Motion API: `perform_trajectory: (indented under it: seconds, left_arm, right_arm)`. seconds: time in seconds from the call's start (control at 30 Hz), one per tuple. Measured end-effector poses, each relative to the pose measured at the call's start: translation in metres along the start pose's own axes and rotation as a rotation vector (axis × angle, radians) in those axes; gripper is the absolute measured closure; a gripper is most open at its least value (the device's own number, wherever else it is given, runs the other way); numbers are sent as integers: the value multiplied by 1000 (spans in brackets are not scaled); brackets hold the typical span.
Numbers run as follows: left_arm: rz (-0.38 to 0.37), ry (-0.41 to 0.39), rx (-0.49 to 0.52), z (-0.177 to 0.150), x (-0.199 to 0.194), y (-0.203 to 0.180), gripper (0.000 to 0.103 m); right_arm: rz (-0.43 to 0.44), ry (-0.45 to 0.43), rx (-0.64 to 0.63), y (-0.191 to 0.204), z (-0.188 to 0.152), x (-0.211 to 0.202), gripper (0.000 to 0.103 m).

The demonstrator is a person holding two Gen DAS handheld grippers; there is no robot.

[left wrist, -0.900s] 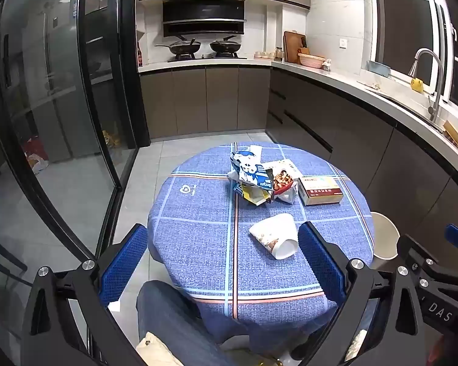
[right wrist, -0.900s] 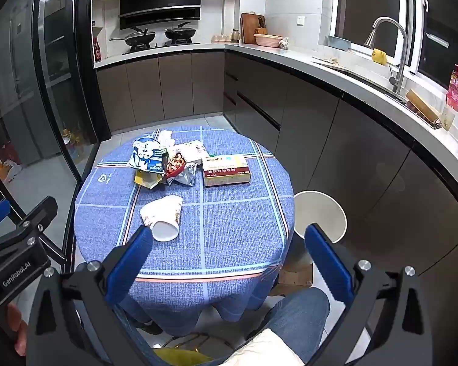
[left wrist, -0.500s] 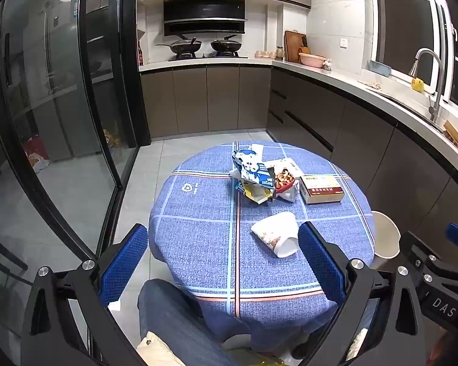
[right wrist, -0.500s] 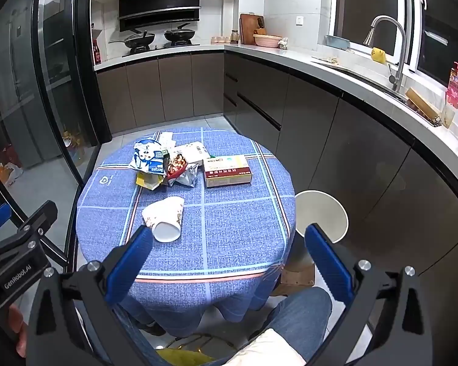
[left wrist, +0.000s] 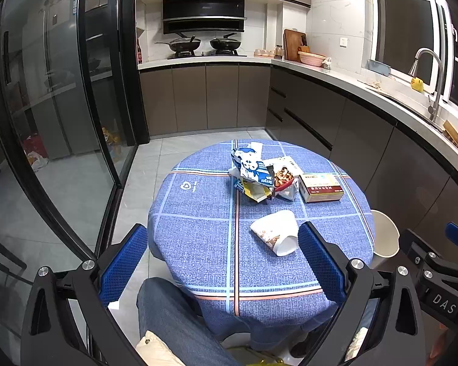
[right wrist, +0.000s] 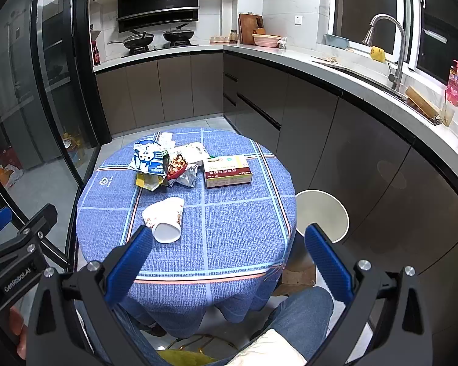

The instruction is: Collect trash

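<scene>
Nothing much has moved since the earlier frames: the trash lies where it lay, and both views have only drifted a touch.

Nearest me is the paper cup [left wrist: 276, 231], tipped on its side just right of centre in the left view, its open mouth toward the lower edge. Above it, at mid-frame, sits the heap of snack wrappers [left wrist: 255, 175], and just right of the heap the flat carton [left wrist: 320, 187]. All of it rests on the blue checked surface [left wrist: 198, 238]. At the surface's right edge, down on the floor, stands the white bin [right wrist: 322, 215].

I judge the cup to be the first pick. To do it well I would come down over its side wall, across the body rather than the rim, and close gently, since thin paper crushes and may slip out. The bin is close, so the carry is short.

My left tool [left wrist: 223, 262] stands wide, holding nothing and touching nothing; in the picture its right pad sits just beside the cup's mouth. My right tool [right wrist: 229, 262] is just as wide and empty, hanging over the surface's near edge.
</scene>
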State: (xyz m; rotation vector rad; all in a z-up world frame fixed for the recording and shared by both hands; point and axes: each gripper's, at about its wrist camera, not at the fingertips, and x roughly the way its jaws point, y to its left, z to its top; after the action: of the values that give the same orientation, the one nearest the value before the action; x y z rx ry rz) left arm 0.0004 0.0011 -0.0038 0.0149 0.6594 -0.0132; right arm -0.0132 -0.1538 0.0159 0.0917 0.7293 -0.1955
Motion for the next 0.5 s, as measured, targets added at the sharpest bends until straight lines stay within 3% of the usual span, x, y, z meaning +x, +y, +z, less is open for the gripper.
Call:
perform_trajectory:
  seconds: [0.5]
  left_arm:
    - [-1, -1, 0, -1, 1, -1, 8]
  right_arm:
    - [5, 3, 3, 0, 2, 0, 3]
